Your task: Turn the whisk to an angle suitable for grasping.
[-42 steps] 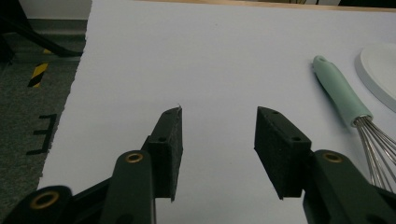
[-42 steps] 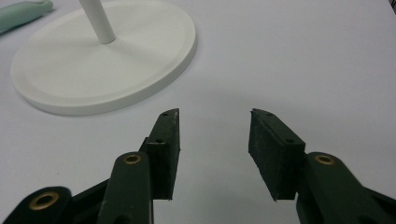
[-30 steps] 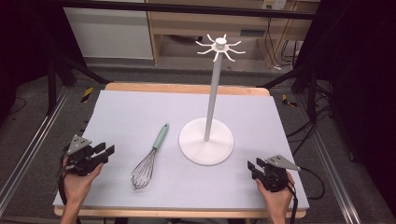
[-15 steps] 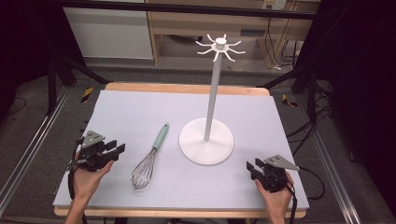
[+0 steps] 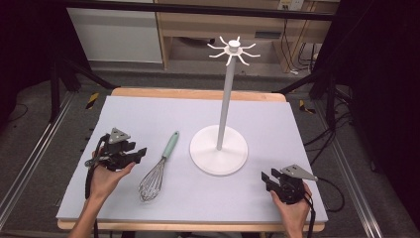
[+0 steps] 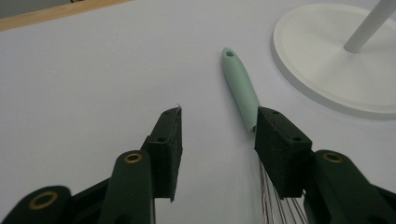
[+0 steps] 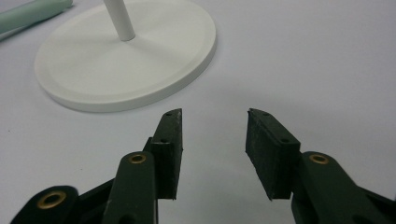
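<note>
A whisk with a mint-green handle [image 5: 170, 145] and wire head [image 5: 151, 181] lies flat on the grey mat. My left gripper [image 5: 137, 154] hovers just left of it, pointing at it. In the left gripper view the handle [image 6: 243, 88] runs past the right fingertip [image 6: 275, 140]. The left gripper [image 6: 217, 128] has just been opening and stands open, with only bare mat between the pads. My right gripper [image 5: 266, 179] rests near the mat's front right. Its jaws have just been opening a little; the right gripper [image 7: 212, 128] is open and holds nothing.
A white stand with a round base [image 5: 218, 156], a thin pole [image 5: 225, 109] and several hooks at the top [image 5: 233, 49] rises at mid-table, between the grippers. Its base [image 7: 126, 60] lies just ahead of the right gripper. The mat [image 5: 148, 114] covers a wooden table.
My left hand has moved right toward the whisk and lifted slightly, and its jaws stand wider. The right hand has stayed in place.
</note>
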Motion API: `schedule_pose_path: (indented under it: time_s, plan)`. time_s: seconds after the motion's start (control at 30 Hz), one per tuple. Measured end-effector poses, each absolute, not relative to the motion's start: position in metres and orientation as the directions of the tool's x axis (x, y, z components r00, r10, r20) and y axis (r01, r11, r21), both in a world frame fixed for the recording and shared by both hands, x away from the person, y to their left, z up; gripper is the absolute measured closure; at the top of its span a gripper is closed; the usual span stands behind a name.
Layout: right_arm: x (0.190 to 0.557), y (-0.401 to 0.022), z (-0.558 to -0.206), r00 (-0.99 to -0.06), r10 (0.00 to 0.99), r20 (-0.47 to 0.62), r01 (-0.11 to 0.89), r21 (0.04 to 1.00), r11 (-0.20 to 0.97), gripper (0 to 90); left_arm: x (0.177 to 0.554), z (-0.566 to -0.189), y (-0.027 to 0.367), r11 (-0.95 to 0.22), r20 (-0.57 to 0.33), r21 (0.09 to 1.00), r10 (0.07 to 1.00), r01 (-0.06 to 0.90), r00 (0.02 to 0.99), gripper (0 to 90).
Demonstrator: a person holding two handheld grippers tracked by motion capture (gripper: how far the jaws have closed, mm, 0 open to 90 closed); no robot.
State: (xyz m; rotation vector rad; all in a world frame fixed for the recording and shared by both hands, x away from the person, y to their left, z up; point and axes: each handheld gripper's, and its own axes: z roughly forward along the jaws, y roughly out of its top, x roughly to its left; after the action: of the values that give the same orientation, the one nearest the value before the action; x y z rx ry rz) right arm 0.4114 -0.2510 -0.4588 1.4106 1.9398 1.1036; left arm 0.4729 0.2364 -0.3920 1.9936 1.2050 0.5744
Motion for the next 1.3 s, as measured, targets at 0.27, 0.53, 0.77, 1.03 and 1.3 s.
schedule_pose_path:
  time_s: [0.27,0.53,0.77,1.03,1.3]
  plan:
    - [0.411,-0.251,-0.459,-0.343,0.936,0.072,0.534,0.836,0.131,54.9,0.484,-0.396,0.221,-0.336,0.015,0.749,0.87,0.571,0.492,44.8]
    - [0.412,-0.249,-0.461,-0.342,0.937,0.072,0.53,0.838,0.129,51.2,0.496,-0.405,0.204,-0.394,0.041,0.705,0.853,0.59,0.521,40.5]
    - [0.413,-0.25,-0.462,-0.342,0.937,0.07,0.53,0.838,0.131,49.9,0.506,-0.41,0.194,-0.418,0.052,0.675,0.849,0.608,0.526,40.3]
    - [0.414,-0.249,-0.462,-0.343,0.937,0.07,0.533,0.836,0.133,49.5,0.517,-0.418,0.182,-0.443,0.061,0.638,0.845,0.63,0.532,40.5]
    - [0.414,-0.249,-0.462,-0.347,0.935,0.069,0.533,0.835,0.136,49.5,0.525,-0.425,0.171,-0.461,0.061,0.599,0.842,0.655,0.536,41.2]
